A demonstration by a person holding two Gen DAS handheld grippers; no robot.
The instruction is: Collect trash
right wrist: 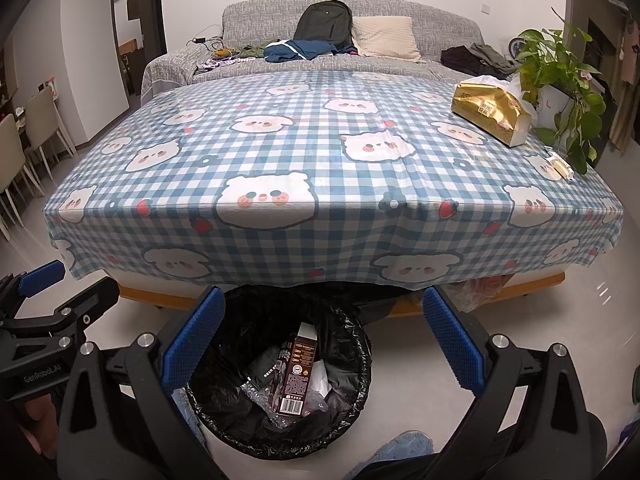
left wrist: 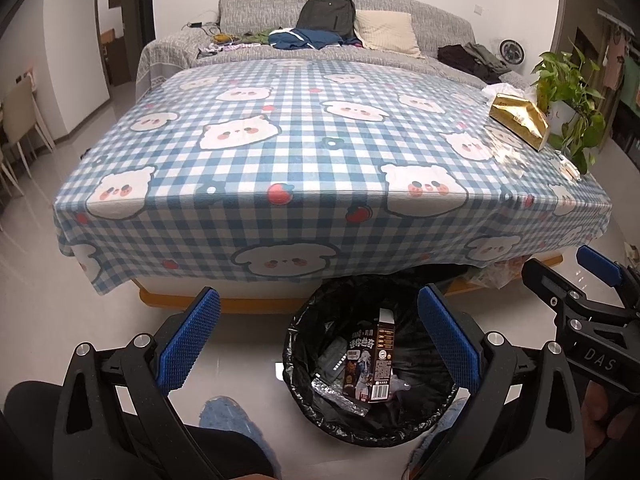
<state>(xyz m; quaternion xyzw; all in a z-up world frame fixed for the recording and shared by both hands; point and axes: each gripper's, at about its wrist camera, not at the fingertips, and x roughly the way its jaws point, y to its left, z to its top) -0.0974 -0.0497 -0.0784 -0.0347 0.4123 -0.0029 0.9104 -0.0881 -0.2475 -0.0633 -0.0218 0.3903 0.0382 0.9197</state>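
While both grippers hang low over the floor, each has its blue pads spread wide with nothing between them: left gripper (left wrist: 318,340) at bottom centre of its view, right gripper (right wrist: 322,340) likewise in its own. Right gripper also shows at the right edge of the left wrist view, jaws apart there too.

Trash bin (left wrist: 298,408), black liner, sits on the floor directly beyond the left gripper's fingers, lower centre of frame; in the right wrist view the bin (right wrist: 356,400) is lower centre-left, partly behind the left pad. Inside it: a brown snack carton (left wrist: 372,364) standing tilted, plus crumpled clear plastic and a white scrap. A blue fuzzy slipper (left wrist: 228,420) shows near the bin at the bottom.

Just past the bin, the table edge with a blue checked bear-print cloth (left wrist: 280,160) hanging over it. Gold tissue pack (right wrist: 492,110) lies at the cloth's far right, upper right of frame; a small wrapped item (right wrist: 562,168) sits at the right edge nearer the camera.

Further back: potted plant (right wrist: 560,68) upper right, grey sofa (left wrist: 432,16) top centre carrying a dark backpack (left wrist: 326,12), a cushion and loose clothes.
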